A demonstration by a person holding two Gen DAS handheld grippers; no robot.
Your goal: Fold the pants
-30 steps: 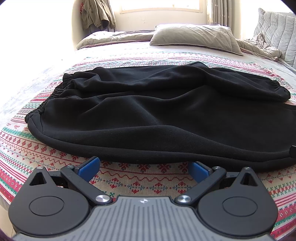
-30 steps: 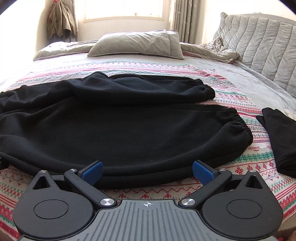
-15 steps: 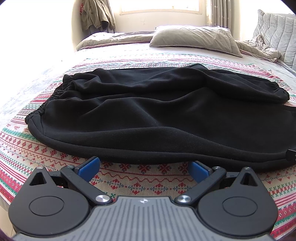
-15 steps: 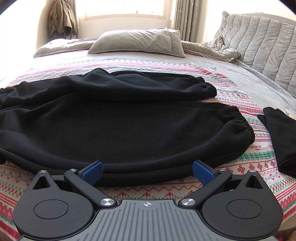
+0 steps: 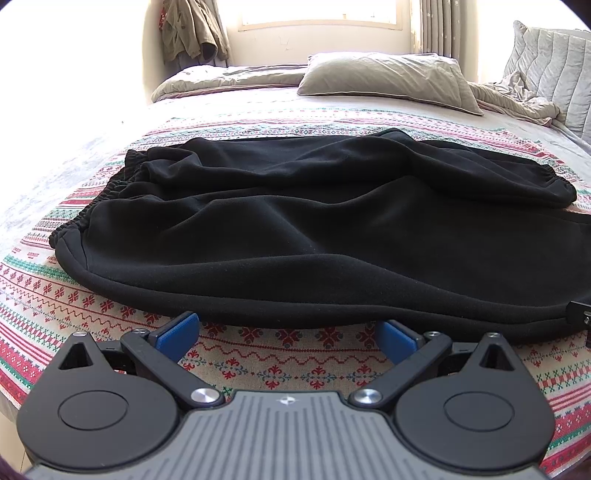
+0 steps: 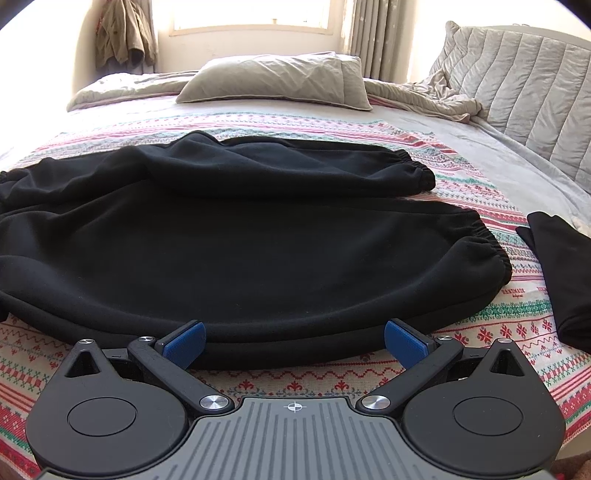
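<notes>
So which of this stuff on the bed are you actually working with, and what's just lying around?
In use: black fleece pants; left gripper; right gripper.

Lying about: grey pillow; folded black garment; crumpled grey duvet; khaki hanging jacket.

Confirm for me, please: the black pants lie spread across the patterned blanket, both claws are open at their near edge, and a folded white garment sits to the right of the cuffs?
Not quite: the folded garment right of the cuffs is black, not white, as the right wrist view shows. The rest holds: the black pants lie spread on the patterned blanket, with the left claw and right claw open at their near edge.
</notes>
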